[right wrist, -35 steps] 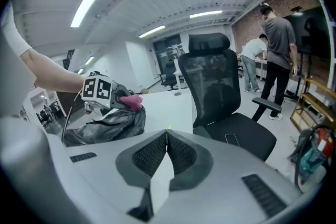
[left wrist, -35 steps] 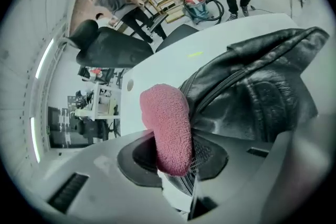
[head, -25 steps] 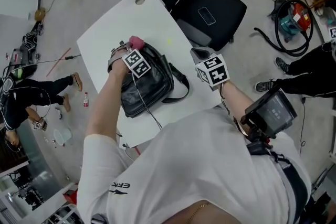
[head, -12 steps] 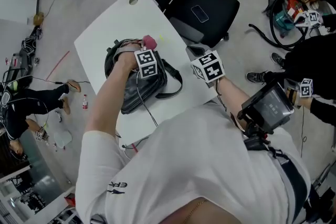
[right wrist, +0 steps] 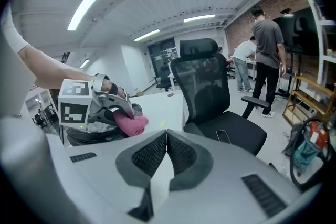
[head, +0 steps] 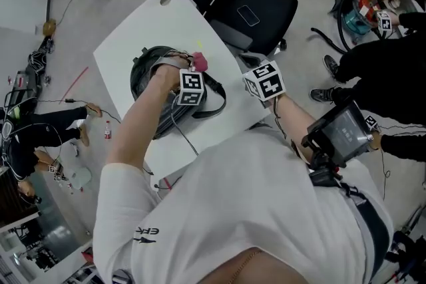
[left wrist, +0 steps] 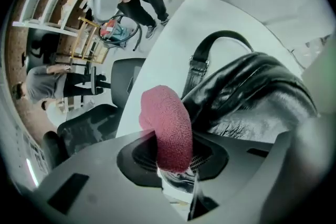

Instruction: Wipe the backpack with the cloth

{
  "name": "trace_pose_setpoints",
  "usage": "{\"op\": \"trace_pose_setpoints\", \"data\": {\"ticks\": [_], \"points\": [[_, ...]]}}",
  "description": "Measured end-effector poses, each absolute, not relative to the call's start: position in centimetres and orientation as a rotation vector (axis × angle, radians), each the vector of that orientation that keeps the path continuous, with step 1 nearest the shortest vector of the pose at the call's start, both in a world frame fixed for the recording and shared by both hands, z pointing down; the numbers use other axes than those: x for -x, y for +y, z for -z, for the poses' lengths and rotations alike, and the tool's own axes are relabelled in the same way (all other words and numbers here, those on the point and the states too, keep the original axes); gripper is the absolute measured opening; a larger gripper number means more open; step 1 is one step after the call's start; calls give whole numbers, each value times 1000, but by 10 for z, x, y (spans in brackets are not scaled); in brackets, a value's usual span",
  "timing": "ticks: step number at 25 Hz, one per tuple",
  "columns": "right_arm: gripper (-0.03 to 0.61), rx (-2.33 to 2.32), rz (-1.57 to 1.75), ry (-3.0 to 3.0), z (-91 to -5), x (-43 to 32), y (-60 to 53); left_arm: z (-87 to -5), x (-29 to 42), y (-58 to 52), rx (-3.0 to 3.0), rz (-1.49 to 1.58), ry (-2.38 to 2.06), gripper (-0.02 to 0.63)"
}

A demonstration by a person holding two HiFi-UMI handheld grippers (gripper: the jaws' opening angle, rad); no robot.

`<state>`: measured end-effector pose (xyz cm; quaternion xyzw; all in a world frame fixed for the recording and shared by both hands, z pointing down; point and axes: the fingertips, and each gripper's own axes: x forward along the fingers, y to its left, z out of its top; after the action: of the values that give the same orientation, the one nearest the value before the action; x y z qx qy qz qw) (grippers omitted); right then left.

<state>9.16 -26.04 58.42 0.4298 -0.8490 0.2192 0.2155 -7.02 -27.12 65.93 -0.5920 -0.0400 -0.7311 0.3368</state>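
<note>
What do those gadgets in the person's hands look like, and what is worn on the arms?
The left gripper and the right gripper are grey plastic bodies with dark, mesh-textured pads. Each carries a white cube printed with black square markers, left and right. A thin dark cable trails from the left one. The person wears a white short-sleeved T-shirt.

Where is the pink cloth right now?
Head view, left of centre: the cloth is clamped in the left hand-held gripper, by the right edge of the backpack.
</note>
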Motion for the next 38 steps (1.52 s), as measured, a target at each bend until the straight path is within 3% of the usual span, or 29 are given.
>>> {"op": "trace_pose_setpoints", "data": {"ticks": [21, 30, 38], "points": [[5, -1184, -602, -2390, -575, -94, -235, -646, 38, -207, 1560, 1808, -276, 92], [5, -1108, -607, -2436, -574, -89, -255, -607, 50, -245, 2148, 1719, 411, 92], [5, -996, -629, -2494, -579, -69, -262, -570, 64, -236, 2407, 1376, 1127, 92]]}}
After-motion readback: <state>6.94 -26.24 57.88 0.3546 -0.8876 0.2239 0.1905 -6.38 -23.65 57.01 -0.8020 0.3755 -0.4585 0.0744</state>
